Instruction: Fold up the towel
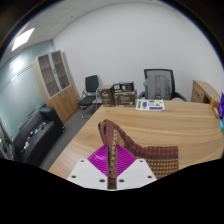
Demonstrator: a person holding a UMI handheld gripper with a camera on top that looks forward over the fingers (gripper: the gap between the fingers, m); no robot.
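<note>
While raised over table [170, 125] | gripper [112, 172] pinches towel [140, 155] | fingers closed

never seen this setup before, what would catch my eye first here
First, the tool in the foreground: its magenta-padded fingers are shut on a brown patterned towel, lifting part of it into a peak above the wooden table. The rest of the towel drapes onto the table beside the fingers. Beyond the table's far edge stand a black office chair and, off to one side, a black sofa.
</note>
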